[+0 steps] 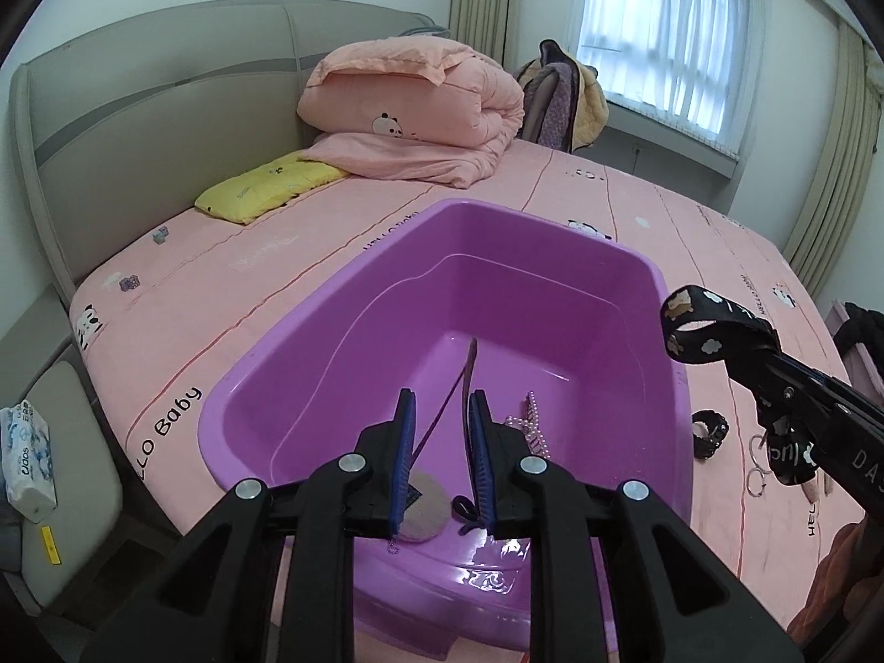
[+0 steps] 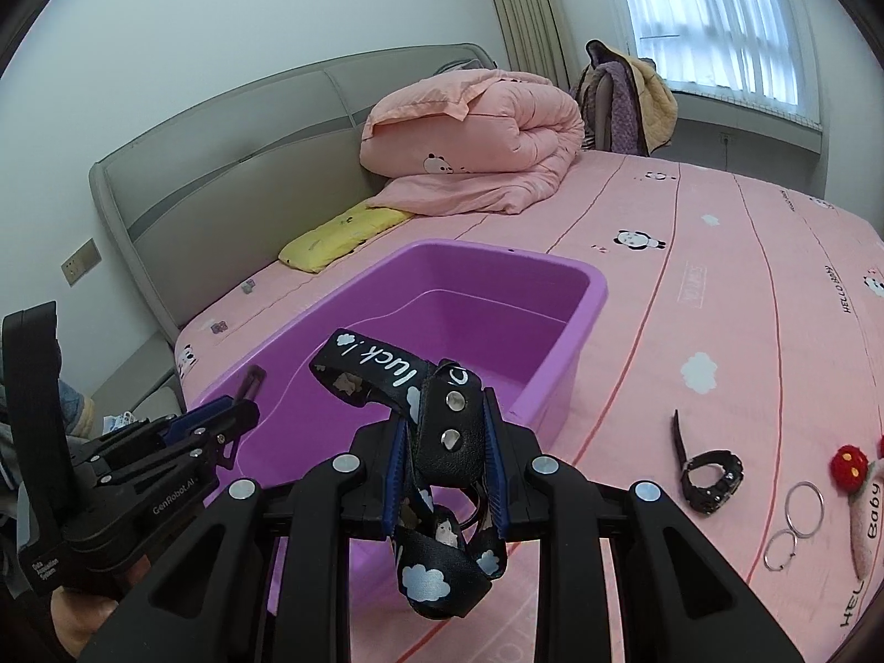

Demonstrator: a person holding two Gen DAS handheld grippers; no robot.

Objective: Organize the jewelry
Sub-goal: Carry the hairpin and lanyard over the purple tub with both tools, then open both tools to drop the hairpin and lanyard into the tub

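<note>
My right claw is clamped on the black cloud-print lanyard ahead of the purple tub for dropping in, while my left claw hangs apart over the tub's contents.

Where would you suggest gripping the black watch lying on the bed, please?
Probably the straight strap end of the black watch, which lies flat on the pink sheet and points away from the curled-up body. Come from above with the jaws across the strap's narrow width; the curled band and case look bulkier and harder to pinch.
</note>
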